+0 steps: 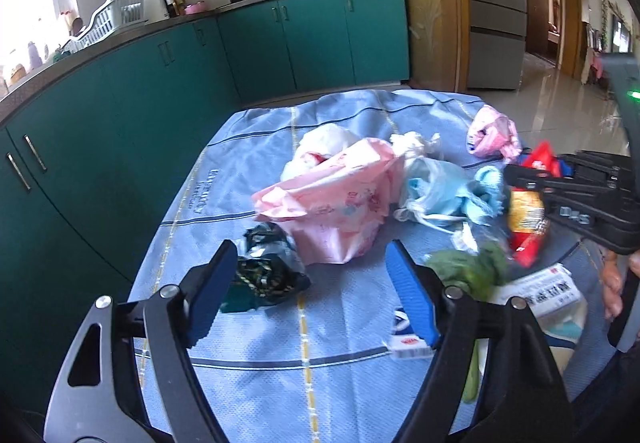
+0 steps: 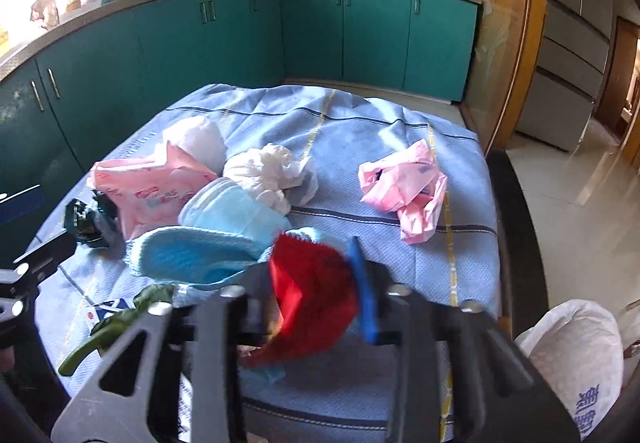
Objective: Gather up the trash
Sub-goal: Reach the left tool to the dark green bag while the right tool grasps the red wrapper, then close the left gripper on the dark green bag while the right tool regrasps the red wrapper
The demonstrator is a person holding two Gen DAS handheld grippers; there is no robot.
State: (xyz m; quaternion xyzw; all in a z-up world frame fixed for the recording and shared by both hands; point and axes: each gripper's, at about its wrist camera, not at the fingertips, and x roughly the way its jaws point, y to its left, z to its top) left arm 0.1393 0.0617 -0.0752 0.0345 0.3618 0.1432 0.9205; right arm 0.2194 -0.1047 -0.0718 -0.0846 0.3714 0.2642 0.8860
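Pinching the red snack wrapper [image 2: 316, 291] near the table's [image 2: 400, 147] front edge, your right gripper [image 2: 320, 283] grips thin, crinkly, slippery film; judge it feather-light and clamp a bunched fold. Your left gripper [image 1: 308, 279] hangs spread, empty. Two pink bags [image 1: 332, 199], one dark wrapper [image 1: 264, 271] remain.

Bare cloth [image 1: 280, 343] lies open between the left claw [image 1: 310, 271] fingers, with the dark wrapper [image 1: 268, 267] and pink bag [image 1: 336, 203] crowding just ahead.
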